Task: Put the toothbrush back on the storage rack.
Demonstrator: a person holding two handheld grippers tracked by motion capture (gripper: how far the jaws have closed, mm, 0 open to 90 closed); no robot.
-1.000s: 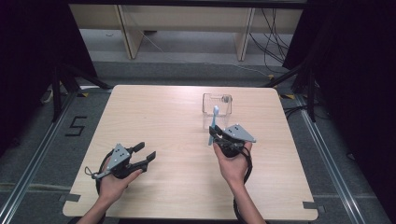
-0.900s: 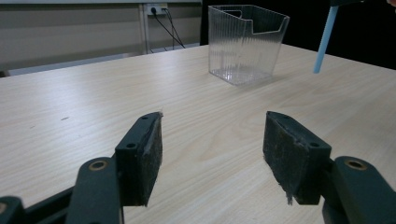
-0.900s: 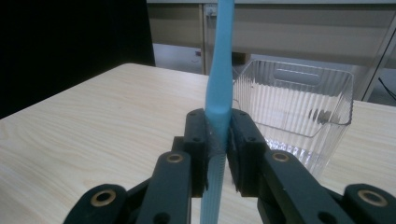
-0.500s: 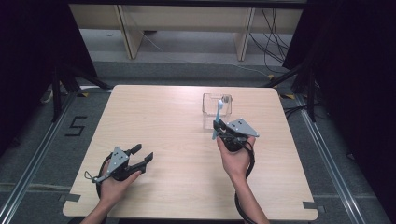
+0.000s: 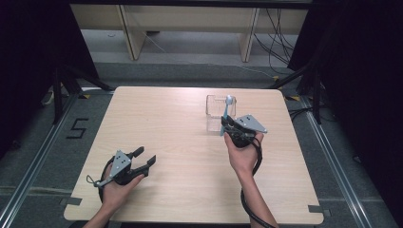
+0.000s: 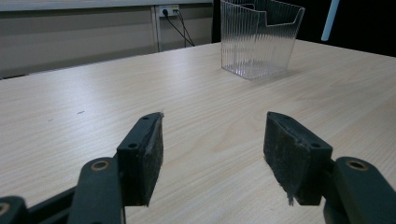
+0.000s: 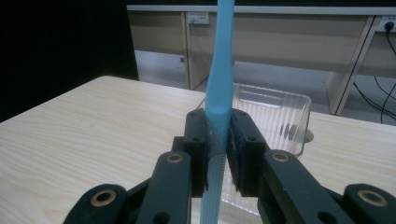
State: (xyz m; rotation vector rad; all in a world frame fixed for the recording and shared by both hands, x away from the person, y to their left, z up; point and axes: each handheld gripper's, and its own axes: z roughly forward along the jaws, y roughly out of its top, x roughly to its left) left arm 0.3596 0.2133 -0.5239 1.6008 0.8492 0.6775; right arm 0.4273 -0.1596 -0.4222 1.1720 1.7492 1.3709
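A light blue toothbrush point(image 5: 227, 110) stands upright, pinched by its handle in my right gripper point(image 5: 226, 124), which is shut on it just in front of a clear ribbed plastic box point(image 5: 215, 105). The right gripper view has the blue toothbrush handle point(image 7: 218, 84) rising between the two black pads, with the clear box point(image 7: 275, 116) right behind. My left gripper point(image 5: 144, 159) rests low at the table's front left, open and holding nothing. Its own view has the pads point(image 6: 148, 154) wide apart over bare wood, the clear box point(image 6: 258, 37) far ahead.
The light wooden table point(image 5: 166, 123) stands on a grey floor with a taped "5" point(image 5: 78, 128) at the left. Beyond the far edge are wooden shelf legs and cables. Dark curtains close both sides.
My right gripper has carried the toothbrush forward, closer to the clear box. The left gripper has drawn back slightly toward the front edge.
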